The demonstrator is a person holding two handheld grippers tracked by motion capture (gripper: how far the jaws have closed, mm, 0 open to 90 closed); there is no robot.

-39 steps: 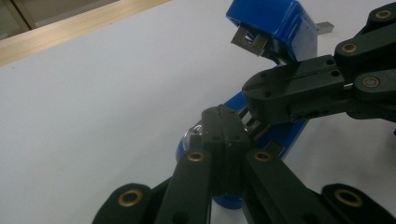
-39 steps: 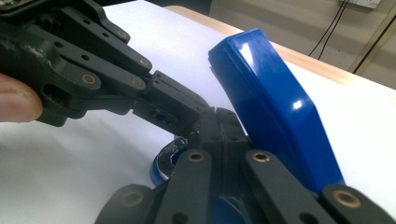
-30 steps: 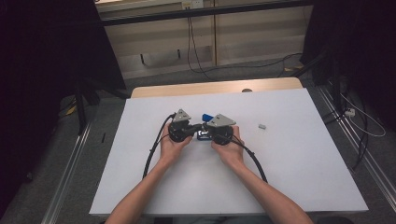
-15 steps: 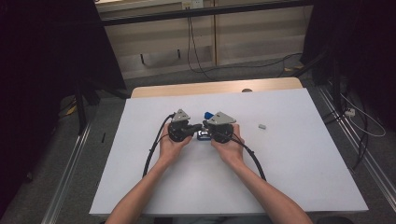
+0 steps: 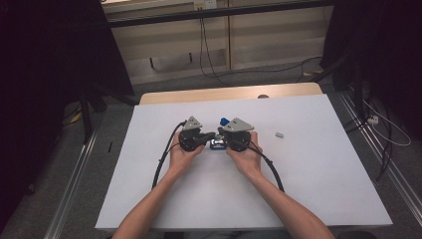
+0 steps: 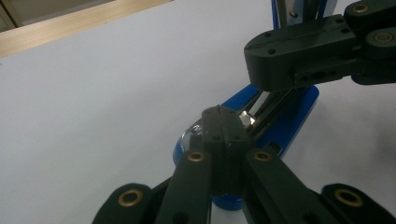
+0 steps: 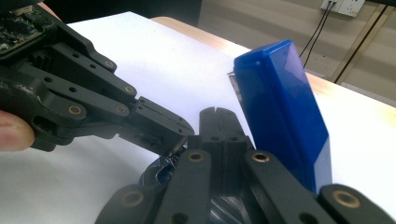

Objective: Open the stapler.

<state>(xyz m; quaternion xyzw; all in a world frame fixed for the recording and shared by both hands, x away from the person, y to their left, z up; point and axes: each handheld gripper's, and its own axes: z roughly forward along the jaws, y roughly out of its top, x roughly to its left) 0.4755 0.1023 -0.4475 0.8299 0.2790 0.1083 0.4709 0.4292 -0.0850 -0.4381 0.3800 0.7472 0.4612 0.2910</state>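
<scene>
On the white table (image 5: 318,184), our 2 grippers (image 6: 224,122) (image 7: 215,113) pinch the glossy blue plastic stapler (image 7: 280,112) between closed fingers; uneven pulling could twist it free.

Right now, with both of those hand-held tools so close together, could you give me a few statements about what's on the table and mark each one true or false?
1. The left tool and right tool meet at a blue object. True.
2. The table top is green. False: it is white.
3. A small grey piece lies on the table off to the right tool's side, apart from both. True.
4. The blue object lies far from both tools. False: it sits right at their jaws.
5. In the left gripper view, that tool's jaws stand wide apart. False: they are closed together.
</scene>
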